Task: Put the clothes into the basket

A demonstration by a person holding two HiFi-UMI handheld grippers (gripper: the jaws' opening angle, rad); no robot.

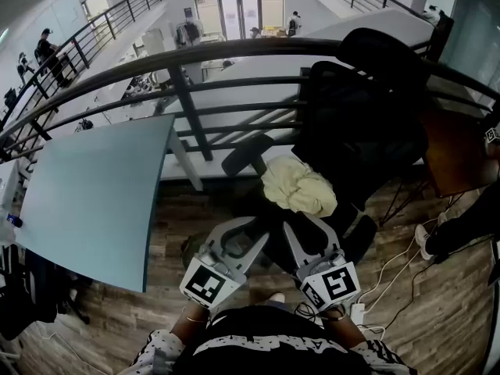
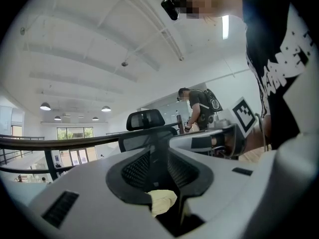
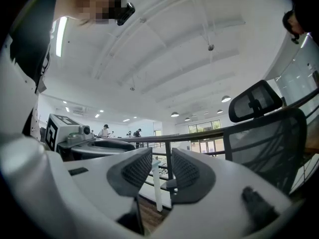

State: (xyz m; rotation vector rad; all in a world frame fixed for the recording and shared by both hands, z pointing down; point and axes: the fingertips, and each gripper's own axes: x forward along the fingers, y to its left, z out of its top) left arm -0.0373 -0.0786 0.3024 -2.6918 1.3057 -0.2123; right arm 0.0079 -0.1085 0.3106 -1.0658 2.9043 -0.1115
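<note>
Both left gripper [image 1: 238, 233] and right gripper [image 1: 305, 233] keep jaws parted and empty, levelled at the yellow cloth [image 1: 298, 184] on the chair [image 1: 367, 123], probably to grasp it.

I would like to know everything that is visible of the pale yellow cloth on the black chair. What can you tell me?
The pale yellow cloth looks like soft fabric, crumpled into a loose heap with many folds. It lies on the seat of the black office chair. In the left gripper view, part of it shows low in the gap between the open jaws of the left gripper, whose pads do not press on it. What kind of garment it is cannot be told.
</note>
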